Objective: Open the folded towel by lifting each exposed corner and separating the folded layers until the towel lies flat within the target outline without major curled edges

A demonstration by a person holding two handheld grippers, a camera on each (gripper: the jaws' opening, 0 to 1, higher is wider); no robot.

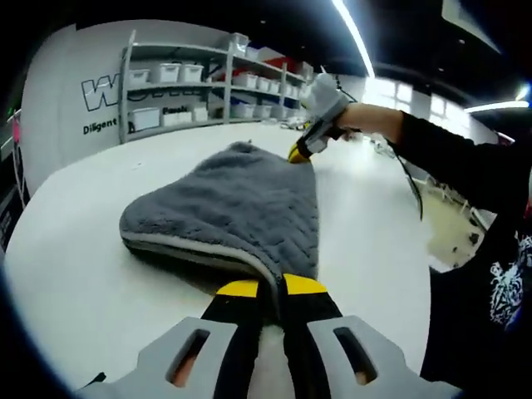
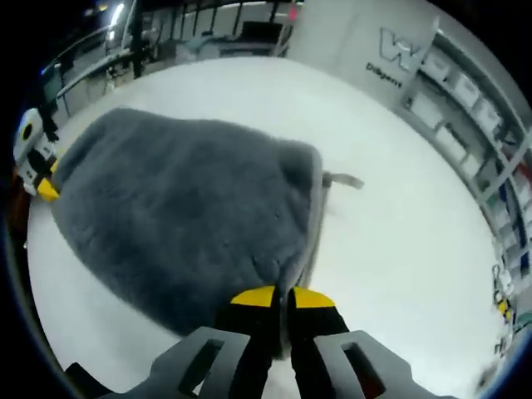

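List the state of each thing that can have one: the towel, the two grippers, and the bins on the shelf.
Towel: grey, still folded in layers, lying on the white table, held at two opposite corners.
Left gripper: shut on the near corner of the towel.
Right gripper: shut on a corner of the towel.
Shelf bins: standing in rows on the shelves; whether full or empty cannot be told.

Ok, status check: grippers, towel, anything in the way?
Left gripper and right gripper each shut on a towel corner. Towel still folded, grey, on white table. Nothing in the way.
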